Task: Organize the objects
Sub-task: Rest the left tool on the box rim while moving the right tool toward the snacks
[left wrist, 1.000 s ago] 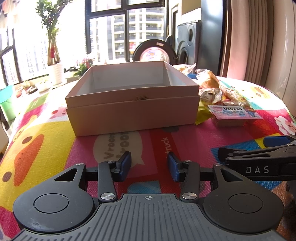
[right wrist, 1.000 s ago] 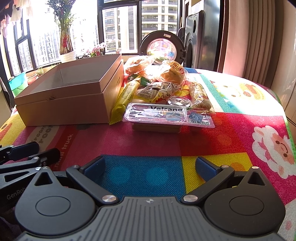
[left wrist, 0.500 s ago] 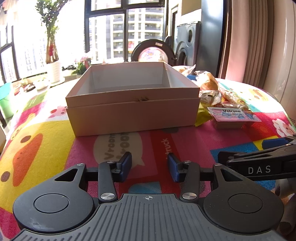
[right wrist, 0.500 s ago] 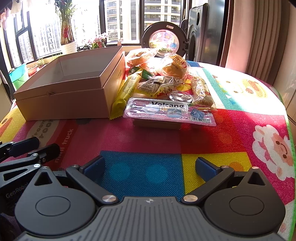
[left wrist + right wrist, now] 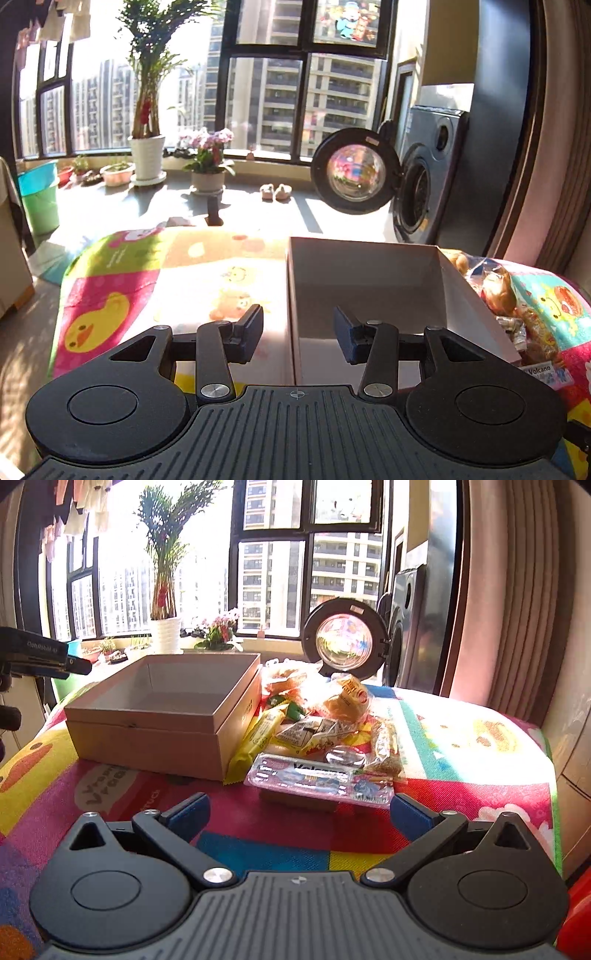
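Observation:
An open, empty cardboard box (image 5: 166, 709) sits on the colourful mat. In the left wrist view my left gripper (image 5: 298, 338) hangs open above the box's left wall (image 5: 291, 295), holding nothing, and I look down into the box (image 5: 369, 288). A pile of wrapped snacks lies right of the box: a clear "Volcano" tray (image 5: 317, 779) in front, a yellow bar (image 5: 258, 738), a bagged bun (image 5: 343, 701) and a grain bar (image 5: 384, 749). My right gripper (image 5: 301, 812) is wide open just short of the Volcano tray. The left gripper (image 5: 44, 657) shows raised at the left.
The mat (image 5: 461, 738) covers a rounded table whose right edge drops off near a curtain (image 5: 517, 609). Behind stand a washing machine with its door open (image 5: 343, 642), potted plants (image 5: 164, 627) and a green bucket (image 5: 40, 199) on the floor.
My left gripper has risen from the mat and gone forward to above the box's left wall. The right gripper has lifted and come closer to the Volcano tray. Both stay open.

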